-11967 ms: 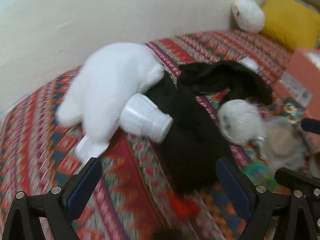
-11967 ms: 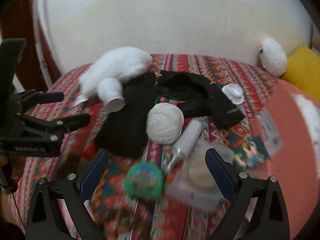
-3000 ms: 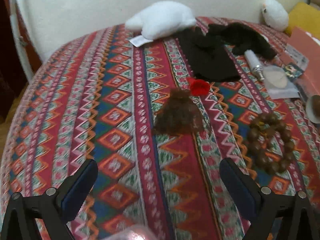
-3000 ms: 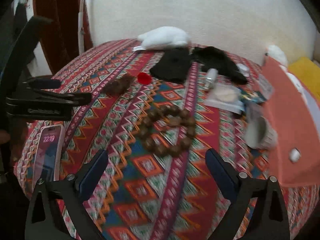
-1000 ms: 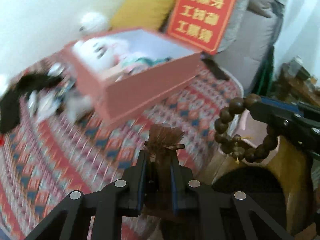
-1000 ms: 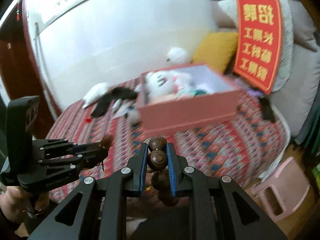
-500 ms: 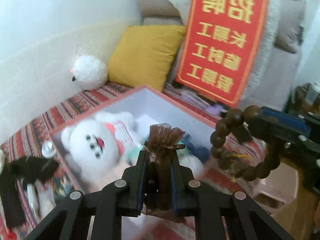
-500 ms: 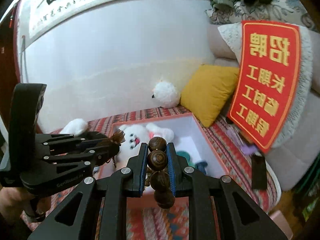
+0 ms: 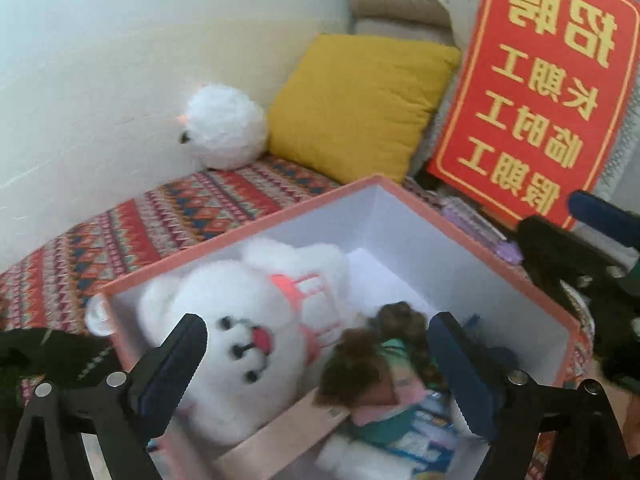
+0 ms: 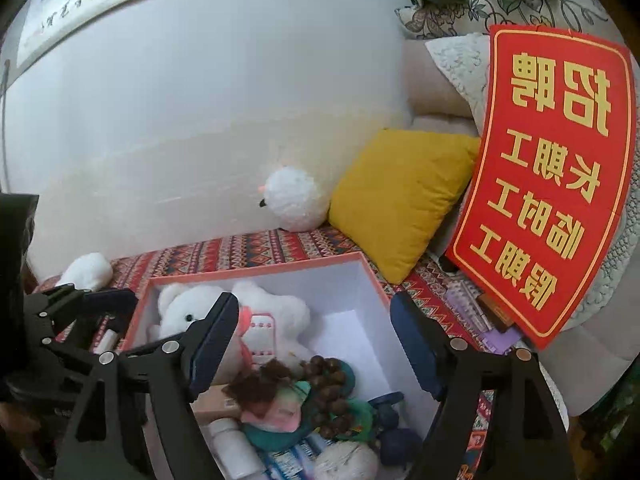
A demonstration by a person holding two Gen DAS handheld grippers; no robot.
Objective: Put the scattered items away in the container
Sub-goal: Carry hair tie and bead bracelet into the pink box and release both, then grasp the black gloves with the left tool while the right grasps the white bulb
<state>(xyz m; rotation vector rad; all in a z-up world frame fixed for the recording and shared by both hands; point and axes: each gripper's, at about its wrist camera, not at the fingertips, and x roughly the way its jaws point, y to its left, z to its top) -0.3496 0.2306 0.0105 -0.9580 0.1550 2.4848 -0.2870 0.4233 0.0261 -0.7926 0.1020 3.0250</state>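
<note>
The pink box (image 9: 404, 196) (image 10: 256, 271) with a white inside stands on the patterned bed. In it lie a white teddy bear (image 9: 240, 320) (image 10: 184, 312), a brown mesh pouch (image 9: 352, 364) (image 10: 256, 388) and a brown bead bracelet (image 10: 326, 380) (image 9: 400, 316) on a heap of small items. My left gripper (image 9: 316, 364) hangs open above the box, over the pouch. Just over the bracelet my right gripper (image 10: 312, 332) is open too. Neither holds anything. The left gripper (image 10: 80, 300) also shows at the left of the right wrist view.
A yellow cushion (image 9: 360, 104) (image 10: 400, 196) and a white plush ball (image 9: 224, 126) (image 10: 292, 198) rest against the wall behind the box. A red sign (image 9: 540, 92) (image 10: 548, 184) with gold characters leans at the right. Black cloth (image 9: 36, 352) lies left of the box.
Both grippers have opened over the box. The pouch left the left gripper and the bracelet left the right one; both now lie inside the box.
</note>
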